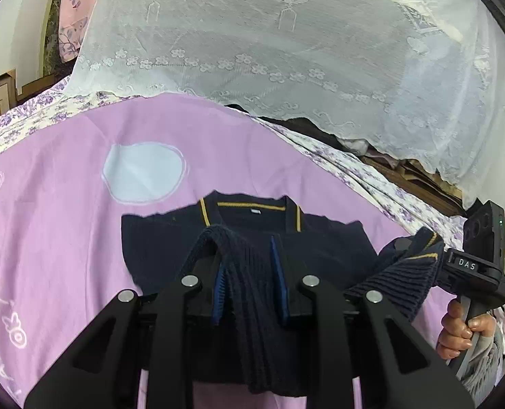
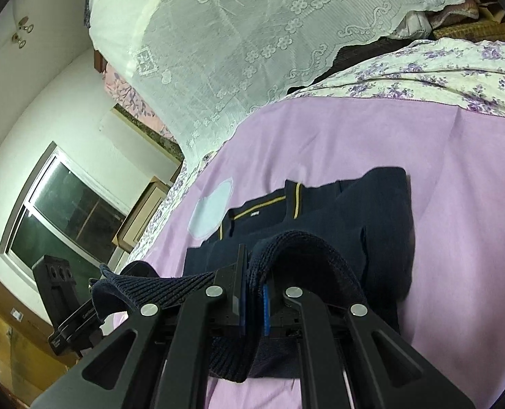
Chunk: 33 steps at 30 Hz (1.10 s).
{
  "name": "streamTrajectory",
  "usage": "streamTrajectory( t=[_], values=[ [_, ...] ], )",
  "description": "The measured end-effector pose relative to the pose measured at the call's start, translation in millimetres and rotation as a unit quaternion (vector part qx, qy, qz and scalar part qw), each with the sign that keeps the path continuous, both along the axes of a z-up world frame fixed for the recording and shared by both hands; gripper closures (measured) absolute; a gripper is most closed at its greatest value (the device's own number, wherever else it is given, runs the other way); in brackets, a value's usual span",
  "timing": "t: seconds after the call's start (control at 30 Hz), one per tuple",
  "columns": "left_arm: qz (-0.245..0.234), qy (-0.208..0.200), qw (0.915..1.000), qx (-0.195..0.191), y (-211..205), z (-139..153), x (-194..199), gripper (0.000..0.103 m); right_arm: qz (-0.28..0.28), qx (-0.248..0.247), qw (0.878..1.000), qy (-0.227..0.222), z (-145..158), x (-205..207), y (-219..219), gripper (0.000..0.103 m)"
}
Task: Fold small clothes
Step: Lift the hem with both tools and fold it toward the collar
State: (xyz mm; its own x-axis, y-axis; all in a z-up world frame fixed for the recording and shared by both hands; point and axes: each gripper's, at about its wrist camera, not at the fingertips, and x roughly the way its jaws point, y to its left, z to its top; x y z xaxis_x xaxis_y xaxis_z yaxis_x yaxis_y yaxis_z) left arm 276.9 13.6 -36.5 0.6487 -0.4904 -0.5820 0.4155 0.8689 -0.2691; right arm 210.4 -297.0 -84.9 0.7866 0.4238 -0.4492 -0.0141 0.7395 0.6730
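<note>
A small navy knit sweater with yellow collar stripes lies on the purple sheet, collar at the far side. My left gripper is shut on its ribbed bottom hem, lifted above the body. My right gripper is shut on the hem's other end, also raised; it shows at the right of the left wrist view. The sweater in the right wrist view lies partly folded under the lifted hem. The left gripper appears at lower left there.
A white lace cover drapes over a pile behind the bed. A floral quilt edge borders the purple sheet. A window and wooden frames stand at the left wall.
</note>
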Motion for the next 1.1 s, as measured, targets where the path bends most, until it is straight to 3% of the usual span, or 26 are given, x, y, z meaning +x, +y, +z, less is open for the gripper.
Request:
streamTrajectory(
  t=[0.17,0.47,0.63,0.83,0.93,0.97,1.03,1.07,1.1],
  values=[
    [0.016,0.011,0.9998,-0.006,-2,-3,25,0.08,-0.012,0.009,1.0,0.007,-6,26,-9,0.096],
    [0.058,0.089,0.9942,-0.017,1,-44,87,0.08,-0.025,0.023,0.998,0.049,-39,76,-20,0.096],
    [0.07,0.101,0.9924,-0.002,-2,-64,99,0.078,-0.022,0.03,0.997,0.064,-57,89,-23,0.096],
    [0.073,0.128,0.9884,-0.036,3,-73,107,0.074,-0.021,0.051,0.996,0.065,-65,90,-29,0.093],
    [0.068,0.118,0.9879,-0.074,13,-66,99,0.059,-0.035,0.065,0.996,0.048,-59,82,-36,0.085],
    [0.068,0.105,0.9885,-0.086,17,-60,93,0.048,-0.037,0.067,0.996,0.037,-54,77,-39,0.08],
    [0.072,0.074,0.9901,-0.095,22,-48,82,0.031,-0.033,0.075,0.996,0.025,-47,72,-41,0.079],
    [0.092,0.052,0.9908,-0.085,24,-41,76,0.013,-0.036,0.072,0.997,0.022,-44,69,-40,0.077],
    [0.125,0.018,0.9896,-0.069,28,-34,68,0.005,-0.037,0.064,0.997,0.017,-40,66,-37,0.077]
  ],
)
